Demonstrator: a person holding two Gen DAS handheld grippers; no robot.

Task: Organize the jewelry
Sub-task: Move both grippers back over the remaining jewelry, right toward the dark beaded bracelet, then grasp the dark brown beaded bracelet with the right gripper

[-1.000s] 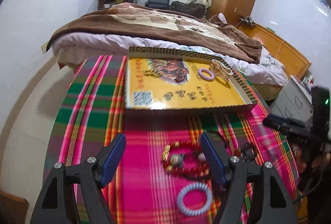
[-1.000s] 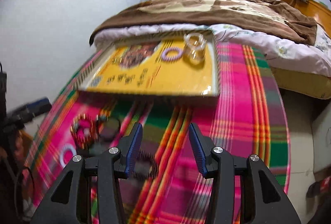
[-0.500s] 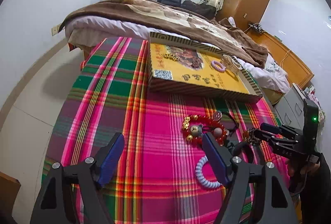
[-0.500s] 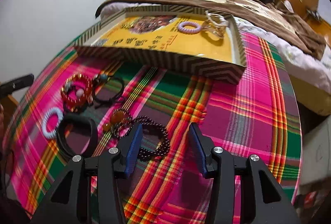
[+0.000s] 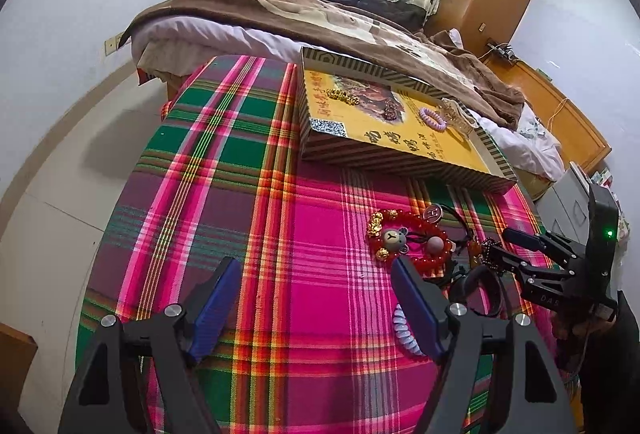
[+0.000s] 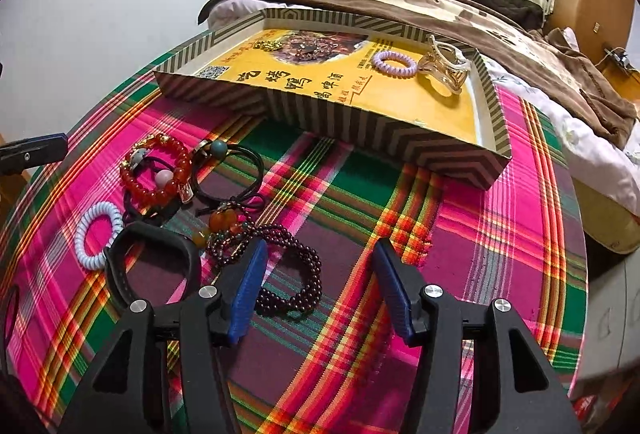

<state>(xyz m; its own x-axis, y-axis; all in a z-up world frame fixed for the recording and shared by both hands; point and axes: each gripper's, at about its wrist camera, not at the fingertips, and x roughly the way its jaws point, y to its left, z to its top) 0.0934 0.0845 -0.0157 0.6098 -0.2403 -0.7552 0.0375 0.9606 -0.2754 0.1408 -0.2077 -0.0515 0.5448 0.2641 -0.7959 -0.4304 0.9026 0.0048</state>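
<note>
Plaid cloth covers the counter (image 6: 460, 218), where my right gripper (image 6: 320, 286), fingers spread and empty like my left gripper (image 5: 316, 306), hovers over the dark beaded bracelet (image 6: 296, 278), which I judge light, limp and slippery, best pinched across one strand.

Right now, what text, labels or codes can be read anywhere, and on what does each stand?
"H": round charm beside the red bead bracelet.
"Y": bear-face charm on that bracelet.
"DAS": right gripper body, partly legible.
Large Chinese characters: yellow box lid, not reliably readable.
QR code: same lid, too small to scan.
</note>
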